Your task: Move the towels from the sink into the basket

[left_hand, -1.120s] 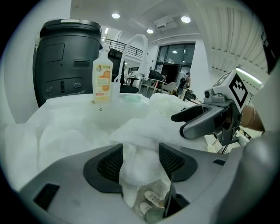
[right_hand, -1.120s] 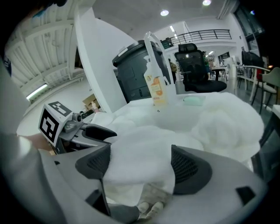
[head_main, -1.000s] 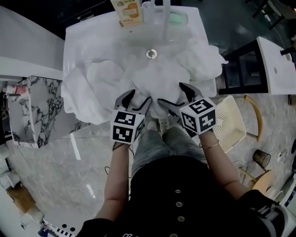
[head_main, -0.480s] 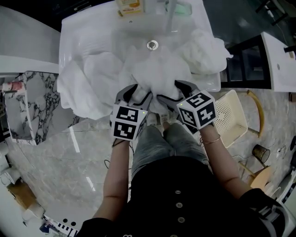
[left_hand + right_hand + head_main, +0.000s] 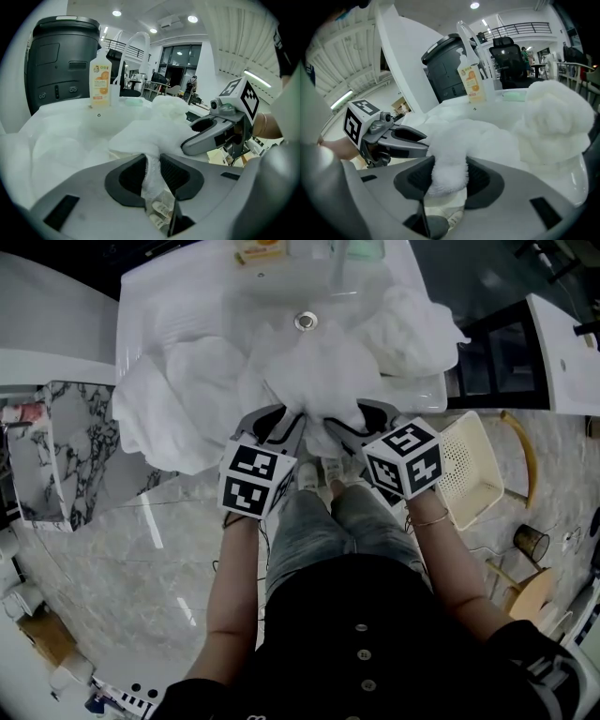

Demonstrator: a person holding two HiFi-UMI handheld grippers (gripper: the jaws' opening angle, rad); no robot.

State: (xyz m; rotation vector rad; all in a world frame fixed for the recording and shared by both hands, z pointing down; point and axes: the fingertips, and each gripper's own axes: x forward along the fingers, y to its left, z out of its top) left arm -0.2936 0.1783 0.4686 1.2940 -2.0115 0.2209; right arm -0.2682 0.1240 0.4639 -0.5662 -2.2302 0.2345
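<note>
Person: stands at the near edge of the sink (image 5: 155, 306) in jeans (image 5: 319, 531), one tool in each hand, both angled down at the towels.
Left gripper (image 5: 152, 161): its jaws have just been closing and now pinch a thin fold of the middle towel (image 5: 319, 381) between the dark pads.
Right gripper (image 5: 449, 164): clamped on a thicker roll of the same towel, which bulges out above and below the pads.
Spacing: the two tools sit just beside each other at the towel's near edge, marker cubes towards the person.
Middle towel: white, bunched in the basin, its far part reaching almost to the drain (image 5: 305, 322) and its near edge hanging over the front rim.
Left towel (image 5: 173, 413): white, spilling over the sink's front left corner and hanging down outside it (neither tool touches it).
Right towel (image 5: 412, 329): white, heaped on the right rim of the sink.
Basket (image 5: 473, 474): cream, perforated, on the marble floor (image 5: 141, 559) to the person's right, near the sink's right corner.
Soap bottle (image 5: 101, 79): clear with an orange label, upright at the back of the sink.
Faucet (image 5: 136, 47): white, arching beside the bottle.
Bin (image 5: 56, 61): dark grey, behind the sink.
</note>
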